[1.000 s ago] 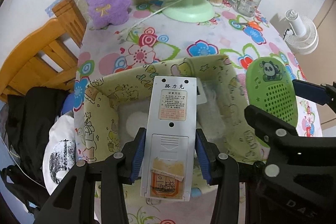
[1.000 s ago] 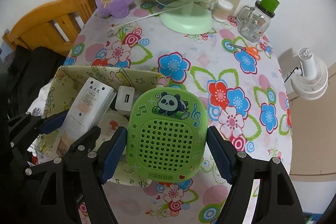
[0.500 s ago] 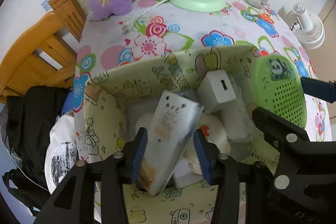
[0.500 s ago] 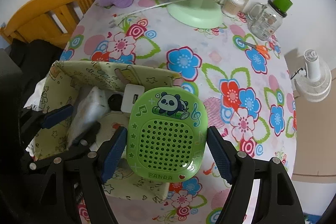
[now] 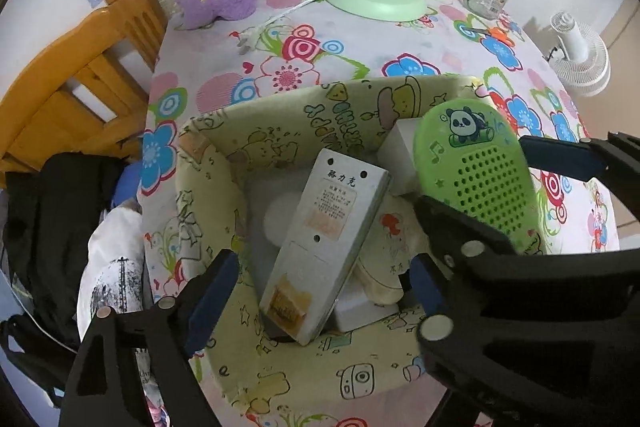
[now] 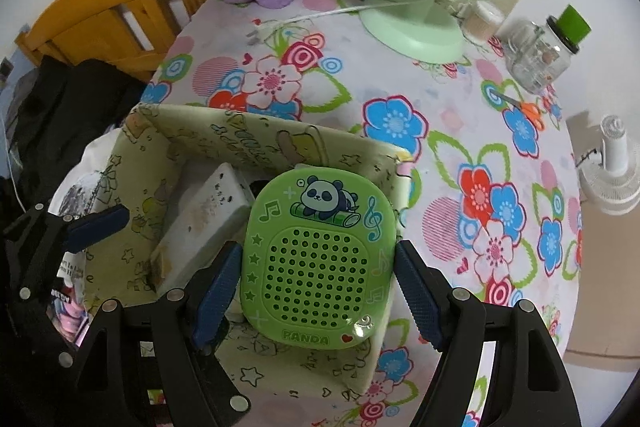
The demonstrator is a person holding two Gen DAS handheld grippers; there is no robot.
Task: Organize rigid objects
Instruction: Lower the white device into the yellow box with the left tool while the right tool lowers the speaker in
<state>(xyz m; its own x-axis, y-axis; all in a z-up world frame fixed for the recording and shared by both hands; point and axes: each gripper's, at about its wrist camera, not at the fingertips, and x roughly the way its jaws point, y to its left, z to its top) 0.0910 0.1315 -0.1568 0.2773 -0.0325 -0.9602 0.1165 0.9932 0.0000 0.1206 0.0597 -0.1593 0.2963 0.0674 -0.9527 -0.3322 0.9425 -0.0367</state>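
On the left, the left gripper (image 5: pixel 320 291) hangs over the fabric basket (image 5: pixel 208 195), pointing steeply down. Its jaws are opening, and the pads no longer touch the grey remote control (image 5: pixel 328 247) between them. The remote lies tilted inside the basket, leaning on the other things there, probably because it was set on top of a full pile. Behind it a white charger block (image 5: pixel 398 155) stands against the back wall. To the right, the right gripper (image 6: pixel 318 291) grips the green panda speaker (image 6: pixel 320 267) by its two side edges, jaws partly apart because the speaker is wide. It holds the speaker upright above the basket's right corner, I think to lower it in beside the remote.
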